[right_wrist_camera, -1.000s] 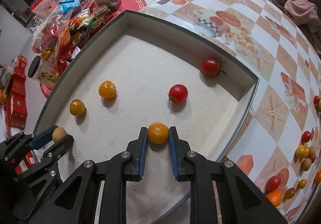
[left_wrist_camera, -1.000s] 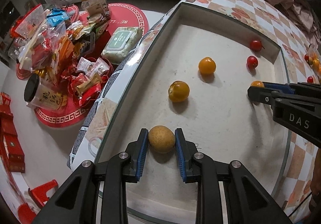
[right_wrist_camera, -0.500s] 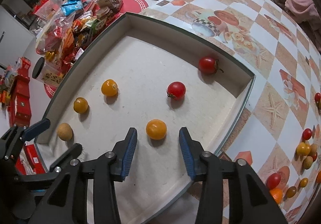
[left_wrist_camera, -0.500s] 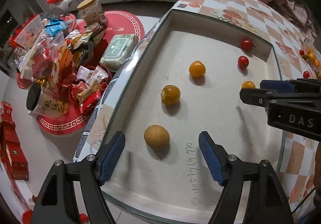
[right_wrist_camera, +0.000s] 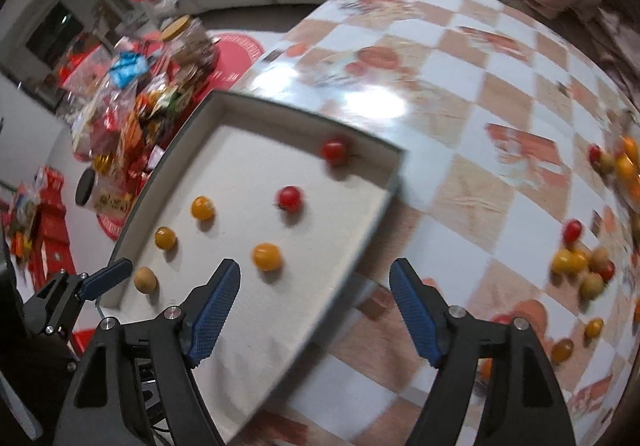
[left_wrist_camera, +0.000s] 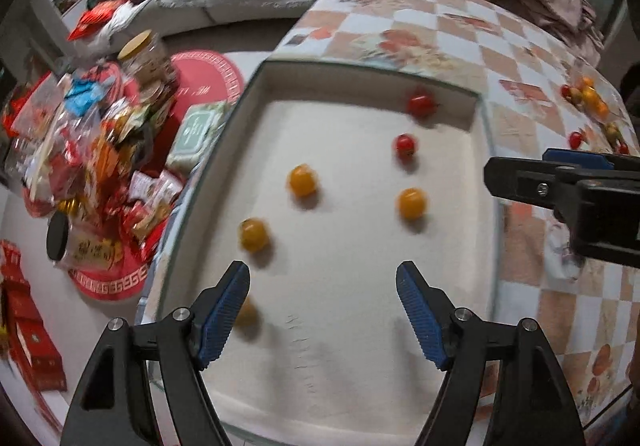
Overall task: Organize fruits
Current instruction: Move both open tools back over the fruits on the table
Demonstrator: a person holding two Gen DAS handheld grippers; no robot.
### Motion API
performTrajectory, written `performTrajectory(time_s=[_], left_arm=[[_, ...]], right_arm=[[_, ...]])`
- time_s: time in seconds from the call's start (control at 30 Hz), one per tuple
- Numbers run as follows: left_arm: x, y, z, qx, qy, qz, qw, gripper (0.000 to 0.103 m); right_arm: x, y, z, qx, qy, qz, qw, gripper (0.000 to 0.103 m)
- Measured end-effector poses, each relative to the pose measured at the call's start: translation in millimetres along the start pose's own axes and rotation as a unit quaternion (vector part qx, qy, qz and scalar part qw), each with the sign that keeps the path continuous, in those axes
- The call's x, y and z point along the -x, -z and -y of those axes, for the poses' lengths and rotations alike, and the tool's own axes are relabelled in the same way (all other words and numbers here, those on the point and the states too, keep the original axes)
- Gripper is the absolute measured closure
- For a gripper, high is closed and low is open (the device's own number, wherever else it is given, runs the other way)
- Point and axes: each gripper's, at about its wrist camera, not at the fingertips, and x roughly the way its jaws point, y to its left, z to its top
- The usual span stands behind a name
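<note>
Now your left gripper (left_wrist_camera: 323, 310) is hanging released, fingers empty; right gripper (right_wrist_camera: 315, 306) fingers are opening, nothing between. Six fruits are sitting in the tray (left_wrist_camera: 256, 86), frame centre; more are lying loose on the counter (right_wrist_camera: 480, 102).

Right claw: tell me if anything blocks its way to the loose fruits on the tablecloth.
Nothing visible does. The right claw, jaws opening and empty, is over the tray's edge; only bare checkered tablecloth lies before the loose fruits.

left wrist: steeply down, close over tray (left_wrist_camera: 256, 94) | right wrist: same, from tray's right | shared: tray
</note>
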Motion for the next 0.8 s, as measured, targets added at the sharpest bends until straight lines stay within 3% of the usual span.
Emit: performTrajectory(time_s=[0.33, 0.6, 0.8], left_arm=[[11.5, -29.7, 81.9, -0.071, 0.042, 0.012, 0.9965, 0.026], [10.5, -57.9, 155.8, -0.125, 0.082, 0.012, 0.9888, 0.026], [-2.6, -75.9, 200.9, -0.148, 0.103, 0.002, 0.9836, 0.026]], right_arm=[[42.2, 29.6, 97.4, -0.096, 0.053, 0.021, 0.994, 0.023], [60.0, 61.2, 180.7, -0.173, 0.104, 0.021, 0.979, 0.023], [60.5, 74.9, 219.8, -0.21, 0.113, 0.017, 0.971, 0.023]])
